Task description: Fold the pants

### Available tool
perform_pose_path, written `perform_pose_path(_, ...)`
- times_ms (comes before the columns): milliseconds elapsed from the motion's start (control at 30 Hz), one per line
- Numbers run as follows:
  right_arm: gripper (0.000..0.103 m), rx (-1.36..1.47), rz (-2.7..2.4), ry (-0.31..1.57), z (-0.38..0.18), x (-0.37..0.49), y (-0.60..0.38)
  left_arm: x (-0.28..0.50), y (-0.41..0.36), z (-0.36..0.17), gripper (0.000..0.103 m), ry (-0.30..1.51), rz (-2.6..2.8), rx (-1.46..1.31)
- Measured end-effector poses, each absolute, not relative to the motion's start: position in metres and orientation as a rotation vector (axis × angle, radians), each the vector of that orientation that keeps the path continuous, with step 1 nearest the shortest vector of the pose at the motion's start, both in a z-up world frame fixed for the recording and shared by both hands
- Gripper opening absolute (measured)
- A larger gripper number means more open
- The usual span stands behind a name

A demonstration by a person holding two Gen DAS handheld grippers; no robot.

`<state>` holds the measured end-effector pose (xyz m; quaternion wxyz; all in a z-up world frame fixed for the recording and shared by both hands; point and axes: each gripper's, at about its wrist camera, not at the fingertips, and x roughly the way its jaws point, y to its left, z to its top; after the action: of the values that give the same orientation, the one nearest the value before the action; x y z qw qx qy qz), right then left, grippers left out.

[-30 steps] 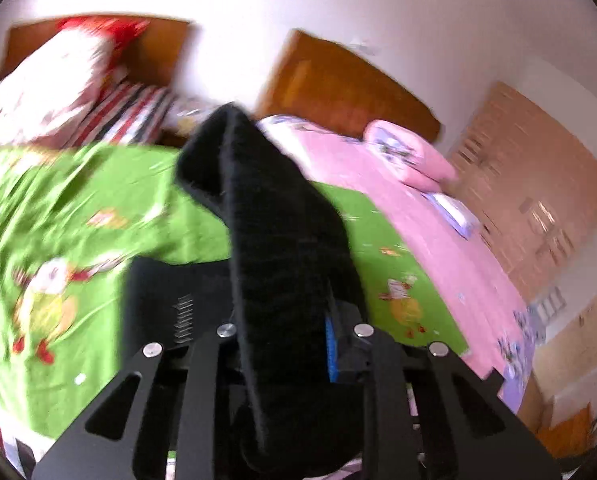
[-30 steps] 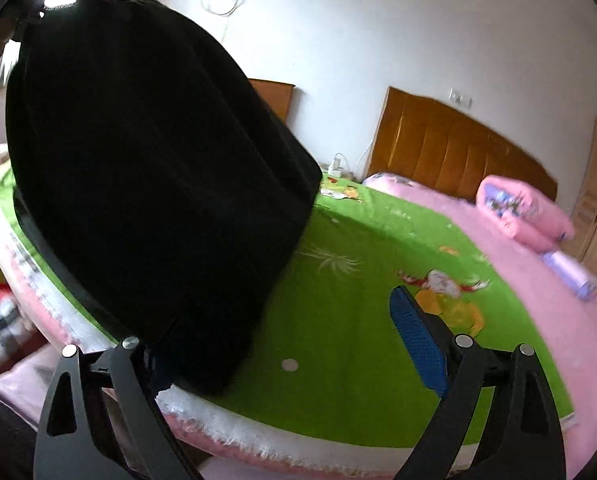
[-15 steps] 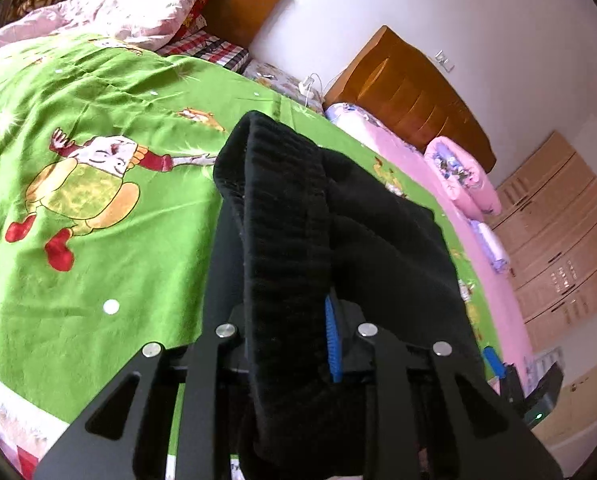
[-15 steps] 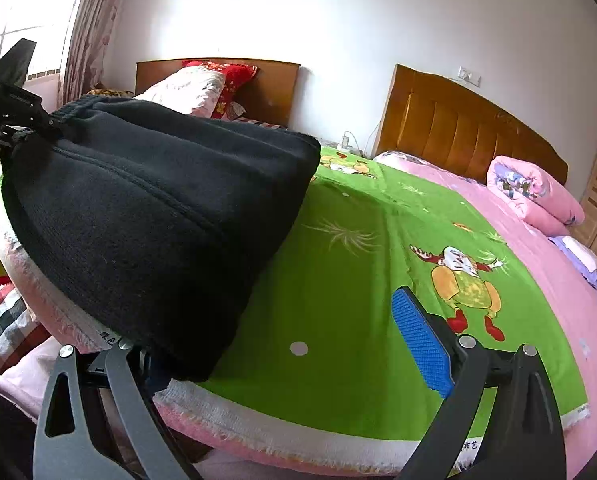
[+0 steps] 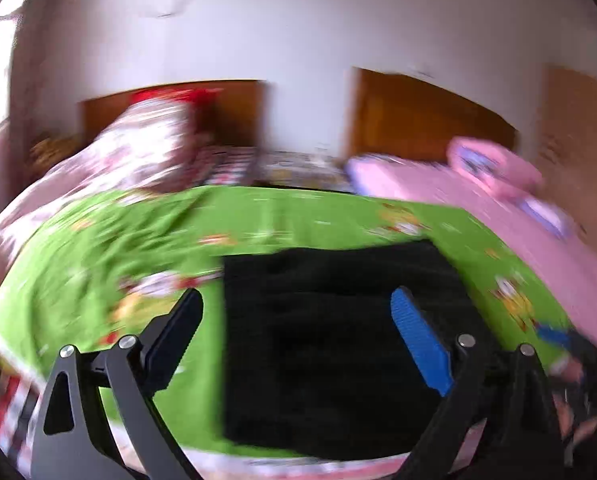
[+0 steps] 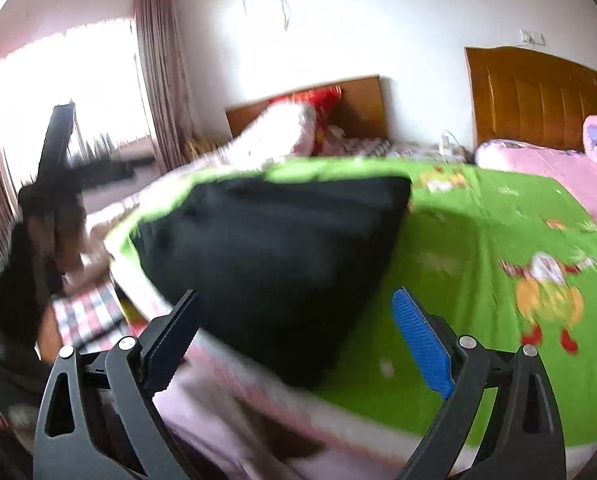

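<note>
Left gripper jaws are opening, spread wide, nothing pinched; the black pants show between the fingers but lie flat on the green sheet, clear of the pads. Right gripper is also spread wide with nothing clamped; the pants sit beyond its fingertips as a folded dark slab near the bed's front edge, one corner reaching toward the pink fringe. In the right wrist view the other gripper shows far left, blurred. Both frames are motion-smeared. Pink bedding lies beside the green sheet, wooden headboards behind.
</note>
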<state>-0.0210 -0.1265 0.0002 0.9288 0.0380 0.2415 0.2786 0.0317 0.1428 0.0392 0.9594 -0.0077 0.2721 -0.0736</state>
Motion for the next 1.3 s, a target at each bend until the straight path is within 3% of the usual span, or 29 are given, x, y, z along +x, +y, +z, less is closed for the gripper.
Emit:
perform_pose_path(100,0.091,0.053,0.567,0.51,-0.002,-0.009,-0.103,0.054,0.115,0.01,0.095,0.643,-0.154,0.078)
perform_pose_path(167,0.091,-0.053,0.545,0.625,-0.023,0.0,-0.081,0.065,0.112,-0.021,0.092,0.738,-0.105,0.125)
perform_pose_path(233,0.092,-0.174,0.534,0.658,-0.052,-0.005,-0.065,0.047,0.114,-0.042,0.094,0.666,-0.098,0.182)
perform_pose_path(367,0.092,-0.159,0.544,0.663,-0.051,-0.005,-0.07,0.046,0.117,-0.044,0.095,0.655,-0.108,0.167)
perform_pose_path(567,0.092,-0.114,0.618,0.664,0.002,0.017,-0.089,0.047,0.121,-0.047,0.097,0.629,-0.105,0.143)
perform_pose_path(700,0.092,-0.076,0.763,0.784,0.009,0.085,-0.067,0.045,0.12,-0.047,0.097,0.608,-0.11,0.135)
perform_pose_path(800,0.092,-0.073,0.802,0.989,-0.019,0.158,-0.042,0.044,0.122,-0.047,0.097,0.607,-0.12,0.137)
perform_pose_path(900,0.083,-0.053,0.656,0.961,-0.012,0.21,-0.041,0.045,0.124,-0.047,0.097,0.609,-0.133,0.133)
perform_pose_path(1033,0.089,0.149,0.763,0.908,0.021,0.213,-0.031,0.043,0.127,-0.048,0.098,0.601,-0.136,0.129)
perform_pose_path(1233,0.092,-0.064,0.964,1.157,-0.023,0.201,0.063,0.043,0.129,-0.05,0.098,0.589,-0.143,0.128)
perform_pose_path(1300,0.093,-0.021,0.947,1.141,-0.018,0.226,0.073,0.044,0.13,-0.05,0.098,0.593,-0.143,0.129)
